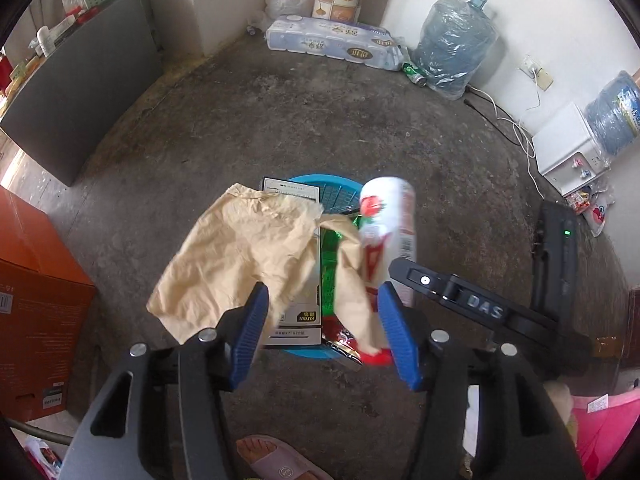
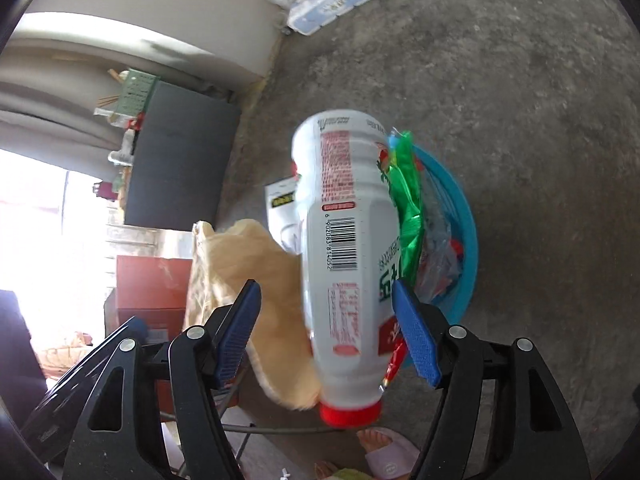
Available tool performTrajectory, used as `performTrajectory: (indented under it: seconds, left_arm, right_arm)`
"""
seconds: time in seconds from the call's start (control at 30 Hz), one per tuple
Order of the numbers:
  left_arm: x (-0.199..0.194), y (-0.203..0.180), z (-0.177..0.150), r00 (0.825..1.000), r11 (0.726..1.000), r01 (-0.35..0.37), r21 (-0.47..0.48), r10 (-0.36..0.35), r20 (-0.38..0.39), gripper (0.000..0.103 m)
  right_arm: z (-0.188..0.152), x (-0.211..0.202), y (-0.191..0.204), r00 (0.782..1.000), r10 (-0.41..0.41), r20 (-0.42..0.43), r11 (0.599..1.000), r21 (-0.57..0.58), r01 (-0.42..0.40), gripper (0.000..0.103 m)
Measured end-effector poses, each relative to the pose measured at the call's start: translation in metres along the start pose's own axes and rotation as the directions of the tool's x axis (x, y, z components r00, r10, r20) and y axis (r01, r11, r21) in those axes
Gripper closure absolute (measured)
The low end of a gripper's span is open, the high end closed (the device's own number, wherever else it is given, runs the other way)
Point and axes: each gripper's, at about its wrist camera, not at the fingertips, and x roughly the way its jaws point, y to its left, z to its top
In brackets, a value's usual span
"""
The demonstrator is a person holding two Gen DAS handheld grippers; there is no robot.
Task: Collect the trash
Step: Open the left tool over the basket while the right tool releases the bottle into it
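While claws gape, bottle (image 2: 344,264) — tissue (image 1: 240,256) — overhang basket (image 1: 320,184).

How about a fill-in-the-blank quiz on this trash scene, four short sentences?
1. The white bottle has a ___ cap.
2. The basket is coloured ___.
3. The shiny wrapper in the basket is ___.
4. The left tool and the right tool both have their jaws ___.

Missing words: red; blue; green; open.
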Motion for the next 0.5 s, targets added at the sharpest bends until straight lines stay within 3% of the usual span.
performTrajectory:
  seconds: [0.2, 0.5]
  left_arm:
    - [-0.031, 0.012, -0.013, 0.997, 0.998, 0.059, 0.015, -0.059, 0.048, 0.048]
    - [-0.152, 0.073, -0.053, 0.970, 0.999, 0.044, -0.018, -0.038, 0.239, 0.044]
  right_arm:
    - [-0.010, -0.005, -0.002, 1.000, -0.013, 0.027, 1.000, -0.005, 0.013, 0.038]
    - [-0.008, -0.039, 0.026, 0.989, -0.052, 0.135, 0.991, -0.112, 0.067, 0.038]
